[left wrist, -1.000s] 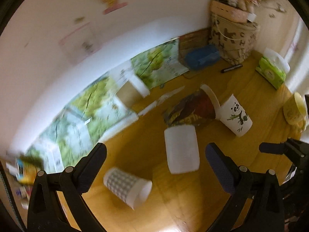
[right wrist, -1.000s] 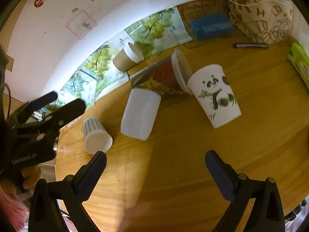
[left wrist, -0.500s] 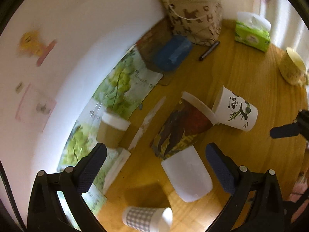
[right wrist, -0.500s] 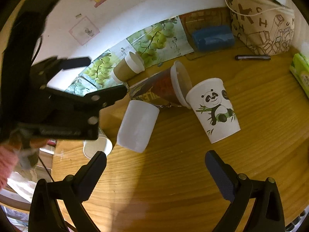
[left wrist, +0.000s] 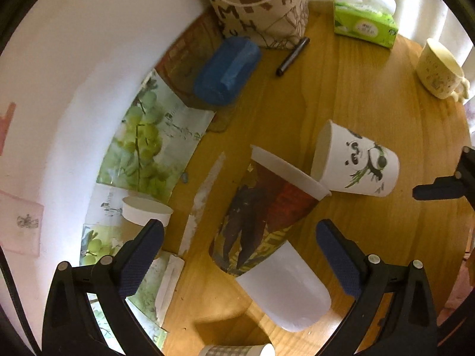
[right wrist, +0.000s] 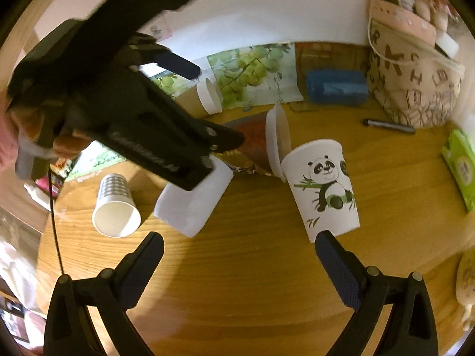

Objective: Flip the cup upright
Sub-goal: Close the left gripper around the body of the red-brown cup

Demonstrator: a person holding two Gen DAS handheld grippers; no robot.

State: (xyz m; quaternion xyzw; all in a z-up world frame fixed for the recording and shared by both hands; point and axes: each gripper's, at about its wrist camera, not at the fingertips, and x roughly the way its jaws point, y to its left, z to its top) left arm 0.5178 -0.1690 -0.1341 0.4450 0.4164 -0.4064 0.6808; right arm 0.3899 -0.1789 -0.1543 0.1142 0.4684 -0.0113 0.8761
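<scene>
Left wrist: our left gripper (left wrist: 239, 238) is spread, empty, the big printed cup (left wrist: 264, 219) lying between its fingers, rim toward 12. Right wrist: right gripper (right wrist: 239, 255) spread, empty; panda cup (right wrist: 323, 187) on its side at 1 o'clock, base nearest us.

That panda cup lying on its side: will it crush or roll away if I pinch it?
The panda cup looks like thin paper, so a hard pinch would probably dent it. It looks empty, so likely light. Being tapered, it would likely roll in a curve, though its rim seems to rest against the big printed cup.
</scene>
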